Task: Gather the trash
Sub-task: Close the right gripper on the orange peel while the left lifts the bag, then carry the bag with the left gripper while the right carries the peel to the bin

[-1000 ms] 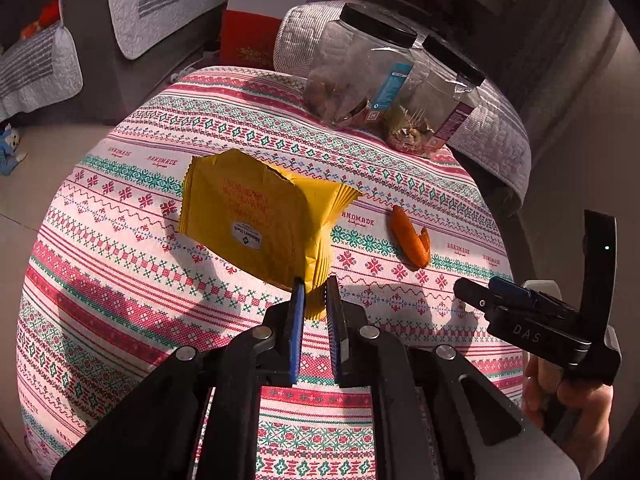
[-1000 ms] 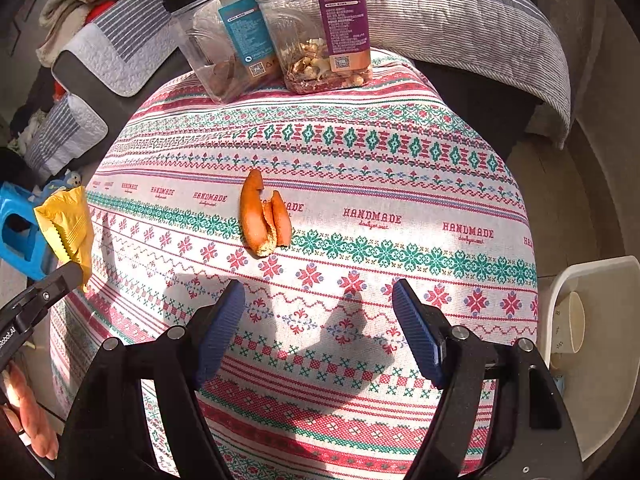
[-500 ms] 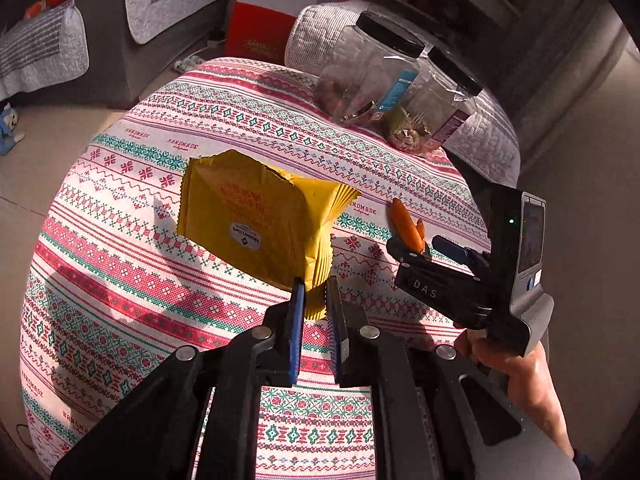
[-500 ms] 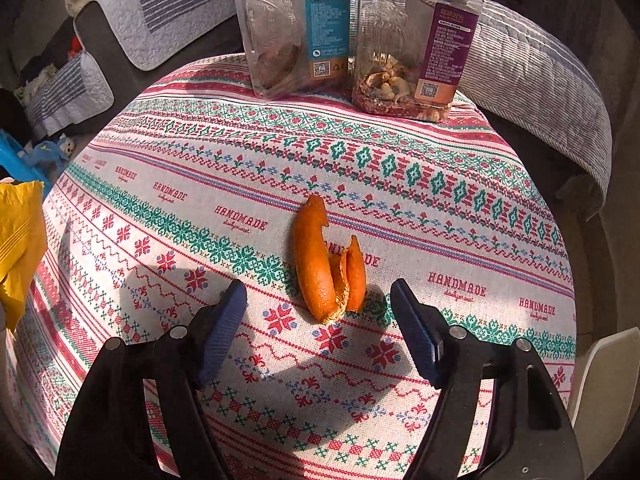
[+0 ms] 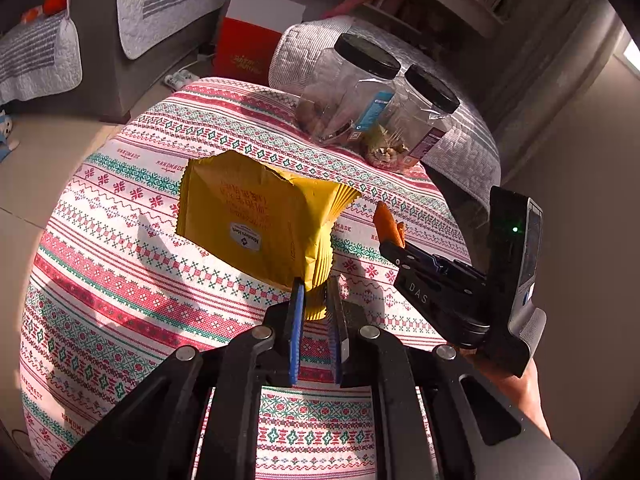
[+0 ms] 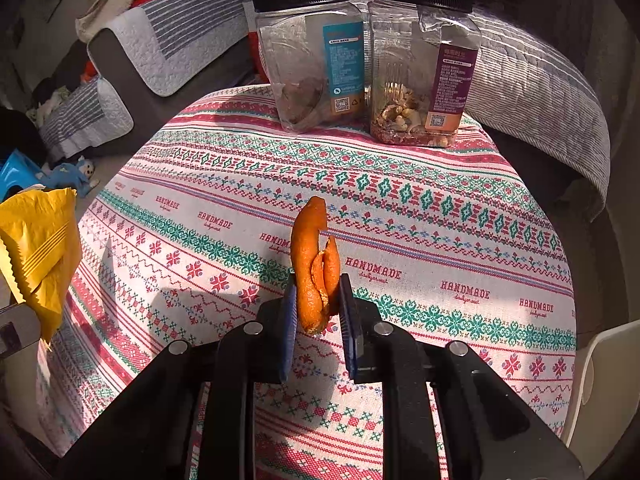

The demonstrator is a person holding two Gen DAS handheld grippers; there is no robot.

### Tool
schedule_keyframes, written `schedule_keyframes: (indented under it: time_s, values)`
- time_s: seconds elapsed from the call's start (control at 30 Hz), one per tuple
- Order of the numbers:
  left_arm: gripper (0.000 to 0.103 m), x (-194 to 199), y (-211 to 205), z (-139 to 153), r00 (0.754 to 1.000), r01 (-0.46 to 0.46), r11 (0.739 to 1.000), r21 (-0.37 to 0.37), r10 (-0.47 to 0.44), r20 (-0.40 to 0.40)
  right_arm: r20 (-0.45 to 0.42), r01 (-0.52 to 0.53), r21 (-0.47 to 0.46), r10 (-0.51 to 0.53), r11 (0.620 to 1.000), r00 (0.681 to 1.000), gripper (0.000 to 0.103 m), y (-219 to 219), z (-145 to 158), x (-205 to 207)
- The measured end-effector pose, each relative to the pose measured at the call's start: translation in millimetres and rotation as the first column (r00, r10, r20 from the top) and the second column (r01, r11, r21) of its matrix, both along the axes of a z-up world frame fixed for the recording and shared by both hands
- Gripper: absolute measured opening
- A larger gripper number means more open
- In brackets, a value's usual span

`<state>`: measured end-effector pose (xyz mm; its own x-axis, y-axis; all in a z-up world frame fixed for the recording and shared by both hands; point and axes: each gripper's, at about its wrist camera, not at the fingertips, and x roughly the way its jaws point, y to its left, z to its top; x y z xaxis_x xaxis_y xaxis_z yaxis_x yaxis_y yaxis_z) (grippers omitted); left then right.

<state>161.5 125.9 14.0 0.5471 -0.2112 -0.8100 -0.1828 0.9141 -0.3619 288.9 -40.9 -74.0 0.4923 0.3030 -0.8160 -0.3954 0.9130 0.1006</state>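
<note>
Orange and curled, the strip of citrus peel (image 6: pixel 314 268) stands between the two blue-padded fingers (image 6: pixel 290 320) of our right gripper (image 6: pixel 318 316), its lower half down in the gap and its tip rising above the pads; the jaws are closing on it, with both pads pressing against its sides. It sits over the red, green and white patterned cloth (image 6: pixel 420 240) that covers the round table. Our left gripper (image 5: pixel 316 300) is clamped tight on the crimped corner of a crinkled yellow foil snack bag (image 5: pixel 256 216), which fans out ahead of the fingers, with its torn edge on the far side. From the left wrist view we see the right gripper (image 5: pixel 394 240) near the bag, the peel's tip (image 5: pixel 386 220) poking out at its fingertips. Two clear plastic jars with black lids (image 6: pixel 368 60) stand side by side at the table's far edge, well apart from both grippers.
</note>
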Motion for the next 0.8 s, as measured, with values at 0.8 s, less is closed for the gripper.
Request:
schedule_keyframes:
  time_s: [0.8]
  values:
    - [0.011, -1.8, -79.3, 26.7, 0.995, 0.087, 0.996, -0.016, -0.086, 0.049, 0.061, 0.106, 0.133, -0.115, 0.985, 0.992, 0.018, -105.8, 85.8, -57.0]
